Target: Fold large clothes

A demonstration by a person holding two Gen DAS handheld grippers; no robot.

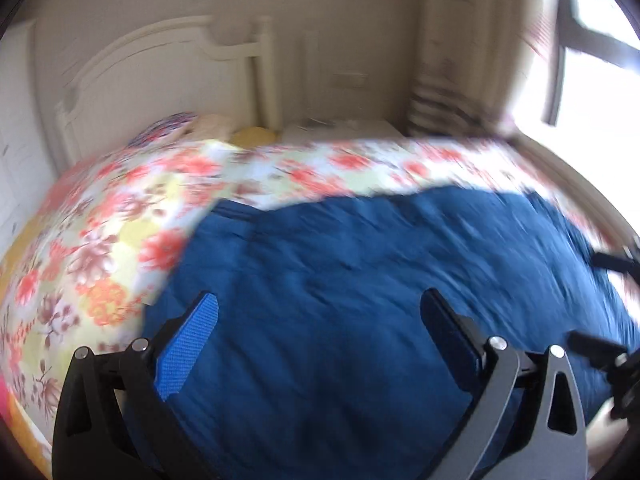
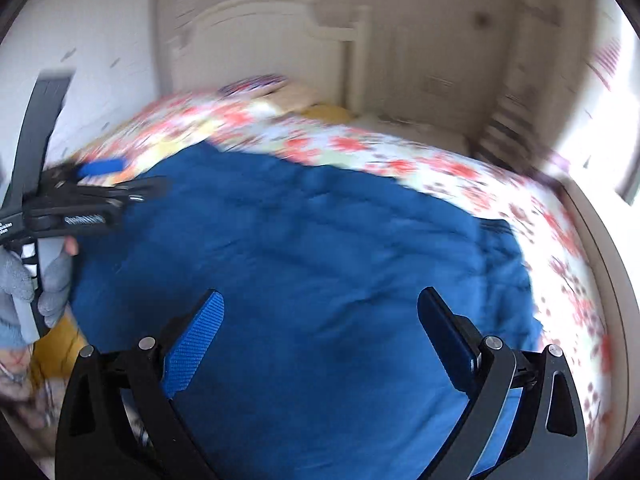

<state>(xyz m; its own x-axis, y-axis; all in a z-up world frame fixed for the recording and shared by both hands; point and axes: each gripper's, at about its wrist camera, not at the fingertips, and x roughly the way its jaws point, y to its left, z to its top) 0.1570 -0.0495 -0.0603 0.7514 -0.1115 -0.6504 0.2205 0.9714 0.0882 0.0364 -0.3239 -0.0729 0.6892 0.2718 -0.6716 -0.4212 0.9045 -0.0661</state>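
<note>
Both grippers, left [image 1: 320, 320] and right [image 2: 320, 320], hover w/ fingers spread wide, holding nothing. Blue garment [image 1: 360, 280] lies spread on the floral bedspread [image 1: 120, 216]. Looks like pre-fold approach imo; next needs pinching an edge or corner.

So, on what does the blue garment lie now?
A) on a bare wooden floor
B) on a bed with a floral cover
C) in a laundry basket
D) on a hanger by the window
B: the blue garment is spread flat over the floral cover of the bed, below the white headboard.
</note>
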